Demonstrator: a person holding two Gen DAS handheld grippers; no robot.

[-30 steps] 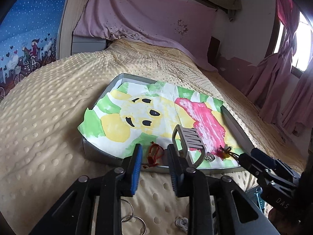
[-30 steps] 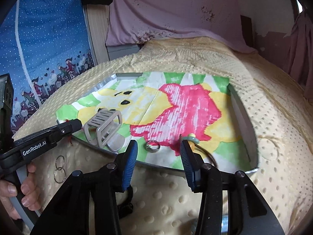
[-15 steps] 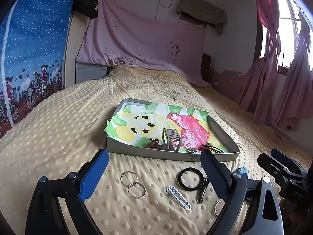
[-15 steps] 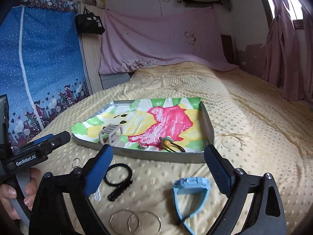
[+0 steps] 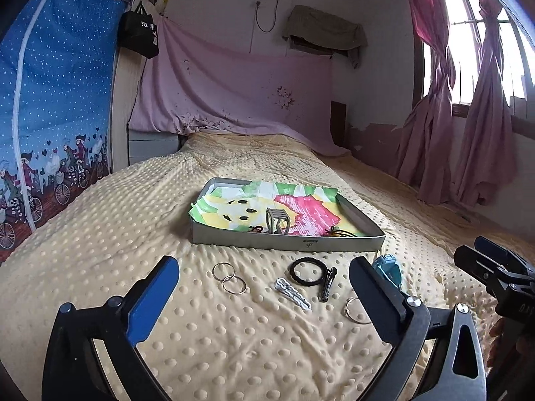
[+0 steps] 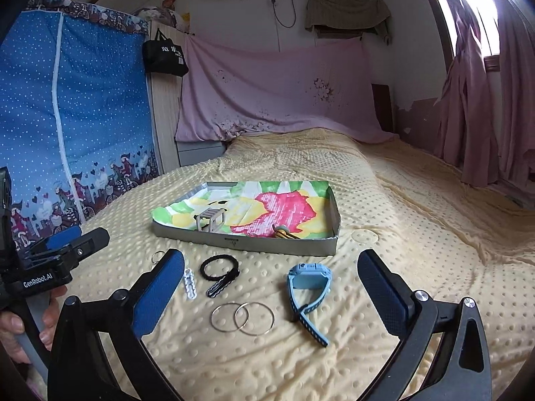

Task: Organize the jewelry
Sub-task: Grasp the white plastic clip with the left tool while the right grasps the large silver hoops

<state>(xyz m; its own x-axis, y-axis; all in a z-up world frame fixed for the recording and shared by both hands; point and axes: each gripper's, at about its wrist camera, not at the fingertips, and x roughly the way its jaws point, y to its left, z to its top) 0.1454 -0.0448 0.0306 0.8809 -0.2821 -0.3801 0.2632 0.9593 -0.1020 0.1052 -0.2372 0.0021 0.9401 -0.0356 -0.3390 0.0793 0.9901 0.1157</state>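
A grey tray (image 5: 287, 244) (image 6: 247, 242) lined with a colourful drawing sits on the bed; it holds a grey clip (image 5: 277, 221), a red item and a cord. In front of it lie a pair of silver rings (image 5: 229, 278), a white clip (image 5: 293, 293), a black hair tie (image 5: 306, 270), a black clip (image 5: 327, 283) and a blue watch (image 6: 309, 287). A second pair of rings (image 6: 242, 318) lies nearest in the right wrist view. My left gripper (image 5: 264, 295) and right gripper (image 6: 271, 295) are both wide open and empty, held back above the loose items.
The yellow dotted blanket (image 5: 100, 234) covers the whole bed. A blue wardrobe cover (image 6: 67, 117) stands on the left, pink curtains (image 5: 468, 133) on the right. The left gripper's body (image 6: 50, 267) shows at the left of the right wrist view.
Both grippers have pulled back from the tray and opened wide. The red item and the ring they were close to now lie in the tray.
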